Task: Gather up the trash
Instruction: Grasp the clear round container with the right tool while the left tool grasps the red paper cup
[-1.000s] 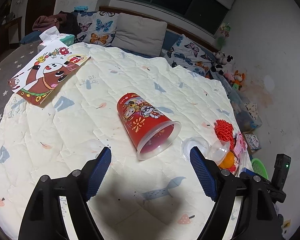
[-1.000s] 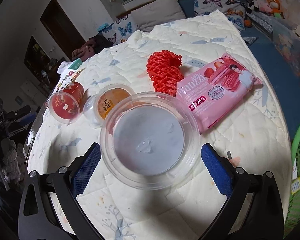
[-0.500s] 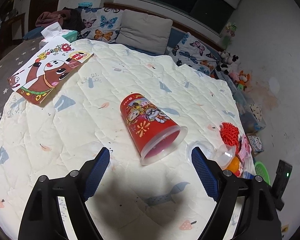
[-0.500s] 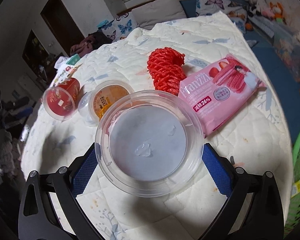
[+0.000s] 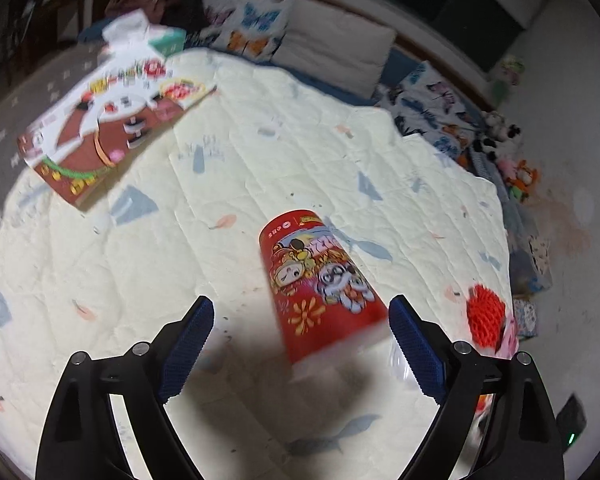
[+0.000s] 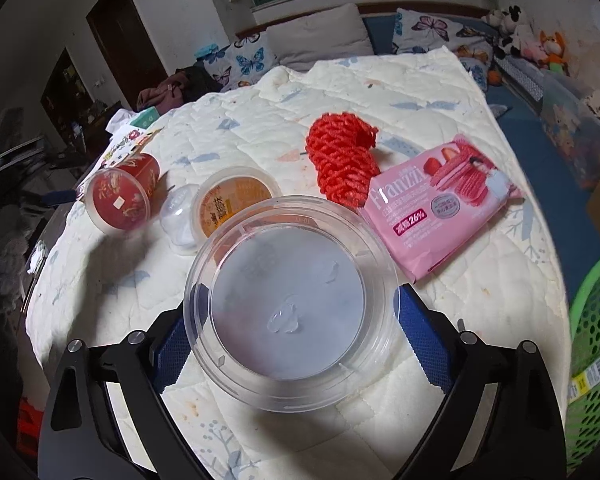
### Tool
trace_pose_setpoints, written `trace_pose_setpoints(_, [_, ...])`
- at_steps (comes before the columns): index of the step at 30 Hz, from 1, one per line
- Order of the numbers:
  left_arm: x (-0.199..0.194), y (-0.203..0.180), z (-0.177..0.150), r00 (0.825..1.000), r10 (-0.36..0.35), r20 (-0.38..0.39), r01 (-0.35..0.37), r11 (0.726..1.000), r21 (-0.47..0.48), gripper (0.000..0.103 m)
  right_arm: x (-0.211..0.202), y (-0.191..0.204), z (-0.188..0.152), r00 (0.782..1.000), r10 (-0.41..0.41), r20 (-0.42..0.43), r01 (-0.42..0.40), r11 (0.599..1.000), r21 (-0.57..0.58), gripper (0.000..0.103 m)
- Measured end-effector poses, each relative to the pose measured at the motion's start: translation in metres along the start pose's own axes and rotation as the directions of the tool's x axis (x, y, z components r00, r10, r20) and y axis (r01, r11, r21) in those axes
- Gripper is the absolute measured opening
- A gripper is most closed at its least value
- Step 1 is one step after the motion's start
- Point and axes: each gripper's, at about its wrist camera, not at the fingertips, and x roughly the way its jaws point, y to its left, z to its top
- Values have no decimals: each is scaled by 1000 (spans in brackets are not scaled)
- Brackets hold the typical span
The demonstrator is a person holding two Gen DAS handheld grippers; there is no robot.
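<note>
A red printed paper cup (image 5: 316, 284) lies on its side on the quilted bed, mouth toward me. It sits between the fingers of my left gripper (image 5: 300, 304), nearer the right pad (image 5: 412, 344). Those jaws are opening and no pad presses the cup. The same cup (image 6: 120, 196) shows at the left of the right wrist view. My right gripper (image 6: 292, 312) straddles a round clear plastic container (image 6: 284, 264). Its jaws are closing, and the pads stand right at the rim with no visible squeeze.
An orange jelly cup (image 6: 236, 200), a small clear lid (image 6: 178, 216), a red foam net (image 6: 344, 164) and a pink wafer pack (image 6: 440, 204) lie beyond the container. A green basket (image 6: 596, 360) stands off the bed's right edge. A cartoon paper bag (image 5: 100, 136) lies far left.
My left gripper has moved forward over the bed, so the red cup now lies between its wider-spread fingers. The right fingers have drawn in to the clear container's rim.
</note>
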Motion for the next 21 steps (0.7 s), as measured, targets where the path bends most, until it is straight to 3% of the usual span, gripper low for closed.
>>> trace_pose_setpoints(7, [39, -2, 21, 991, 4, -131, -14, 997, -73, 86, -13, -1, -2, 999, 5, 35, -5, 1000, 7, 92])
trace_pose_setpoints(13, [61, -2, 24, 981, 4, -192, -25, 994, -108, 86, -22, -5, -8, 999, 21, 47, -22, 999, 33, 92])
trace_pose_setpoints(18, [74, 3, 23, 974, -31, -224, -5, 988, -157, 84, -30, -4, -13, 998, 27, 56, -29, 999, 38, 92])
trace_pose_setpoints(21, [77, 4, 21, 969, -78, -233, 36, 983, -181, 76, -33, -3, -17, 998, 25, 57, -28, 999, 46, 92])
